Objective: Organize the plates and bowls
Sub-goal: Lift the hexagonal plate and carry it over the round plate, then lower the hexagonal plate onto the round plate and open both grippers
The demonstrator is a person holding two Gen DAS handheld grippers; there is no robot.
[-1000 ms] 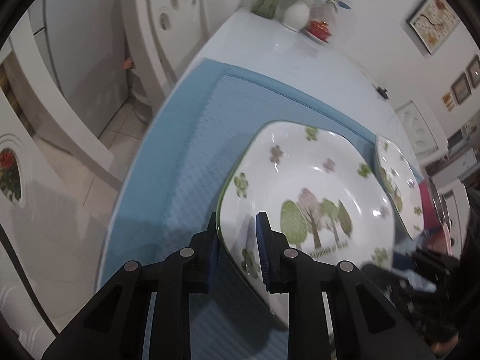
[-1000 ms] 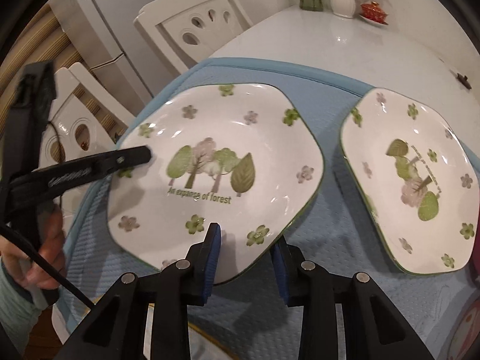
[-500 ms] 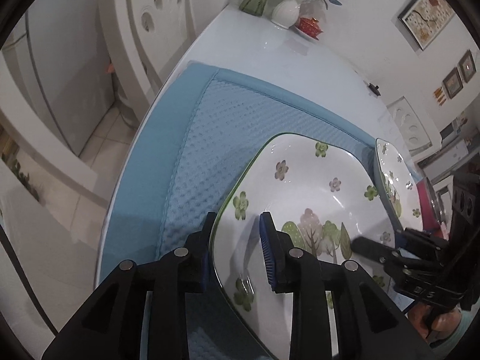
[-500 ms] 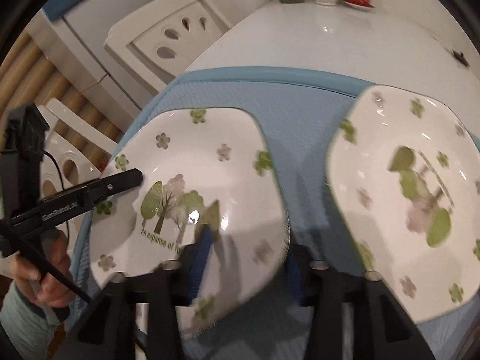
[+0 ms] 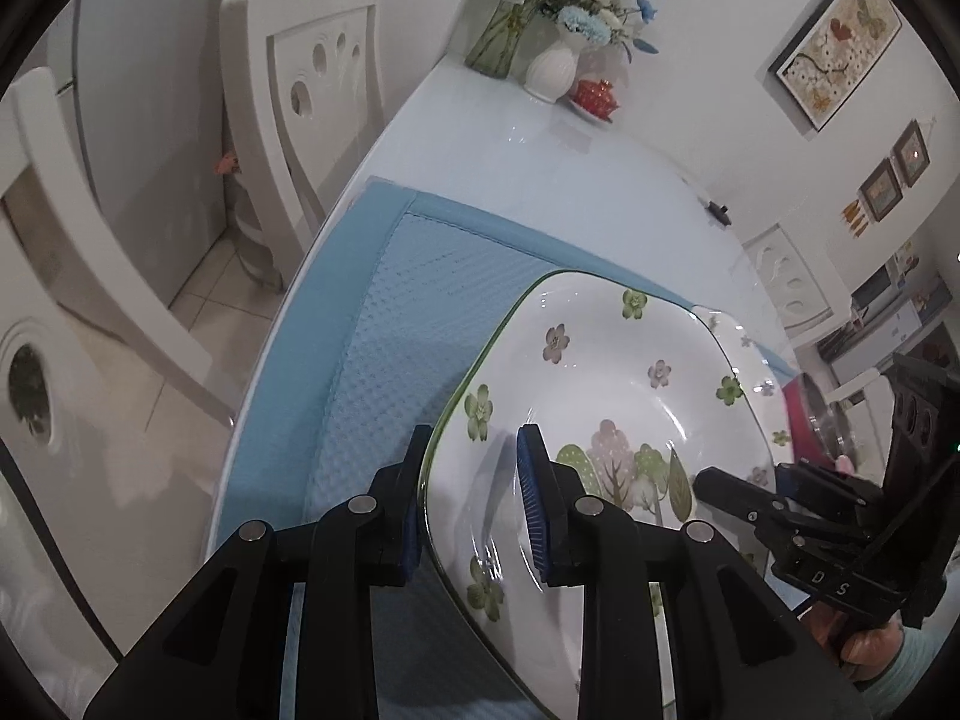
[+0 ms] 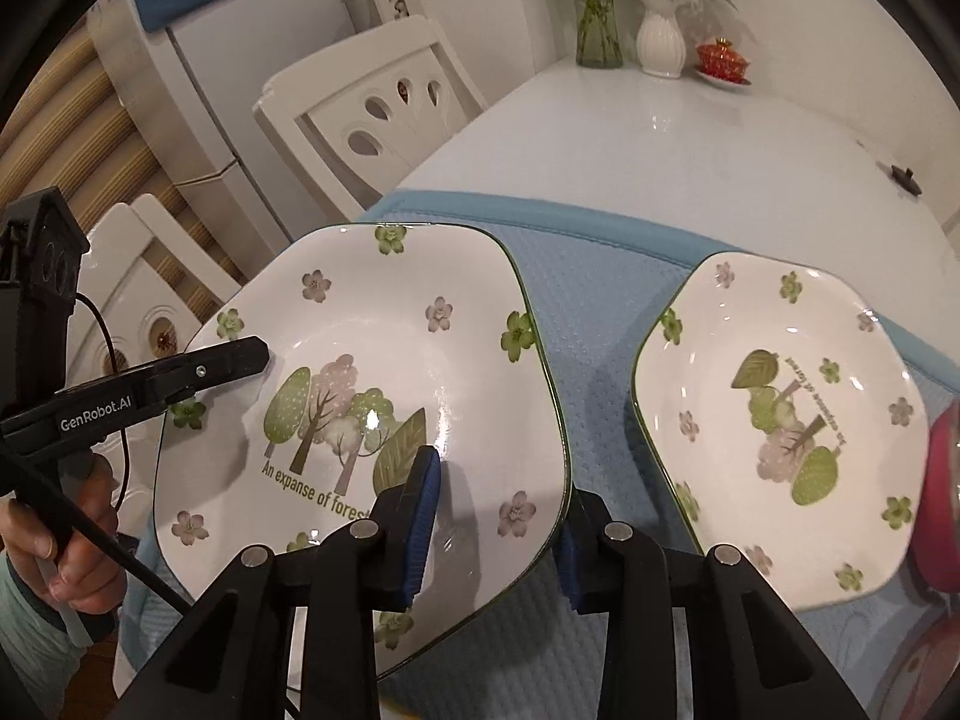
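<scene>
A square white plate with a tree print and green rim hangs tilted above the blue mat, casting a shadow on it. My right gripper straddles its near right rim, one pad on top and one underneath, jaws closing on it. My left gripper is shut on the opposite rim of the same plate. The left gripper's upper finger lies on the plate in the right wrist view. A second matching plate rests on the mat to the right.
A pink-red object sits at the mat's right edge. At the far end of the white table stand a glass vase, a white vase and a red lidded cup. White chairs line the left side.
The tree plate has come up off the mat, held between both grippers. The right gripper's left finger, earlier in front of the rim, now lies over the plate's well.
</scene>
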